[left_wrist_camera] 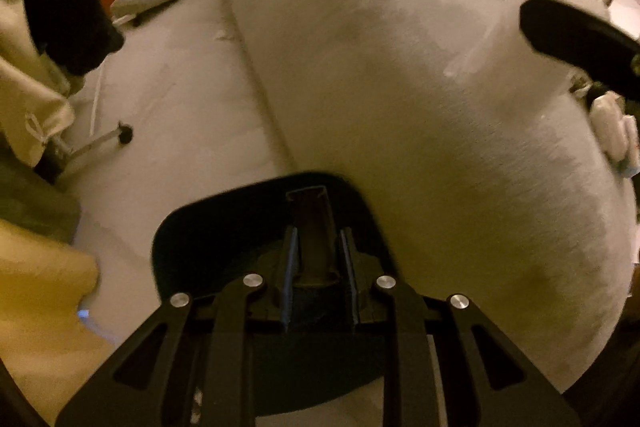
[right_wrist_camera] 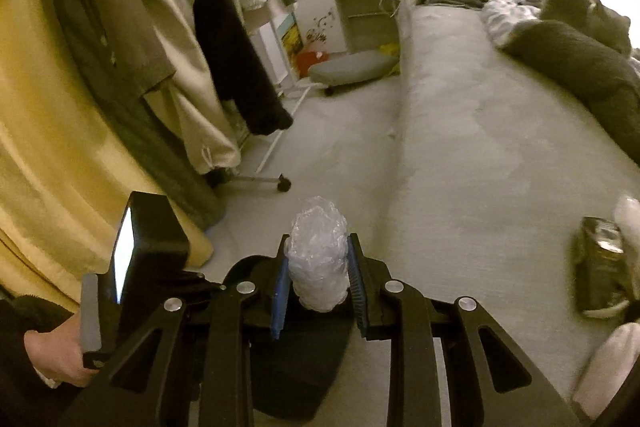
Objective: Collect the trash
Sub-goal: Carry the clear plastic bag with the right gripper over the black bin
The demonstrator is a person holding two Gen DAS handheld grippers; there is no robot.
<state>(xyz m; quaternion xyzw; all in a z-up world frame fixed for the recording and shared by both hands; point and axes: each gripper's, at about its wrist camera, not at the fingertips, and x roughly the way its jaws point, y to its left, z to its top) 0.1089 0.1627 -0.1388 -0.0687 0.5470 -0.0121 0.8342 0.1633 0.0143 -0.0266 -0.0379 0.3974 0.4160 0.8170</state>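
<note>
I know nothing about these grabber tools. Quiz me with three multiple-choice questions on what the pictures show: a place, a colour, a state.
1. Where does the dark snack bag lie?
A. on the bed
B. on the white desk
C. on the clothes rail

2. What colour are the pads on the fingers?
A. red
B. blue
C. green

3. What is the right gripper doing?
A. standing open and empty
B. clamping a wad of clear plastic
C. clamping a pillow

Answers: 1 A, it rests on the bed near the right edge; 2 B, blue strips line both fingers; 3 B, the plastic wad sits squeezed between the pads.
</note>
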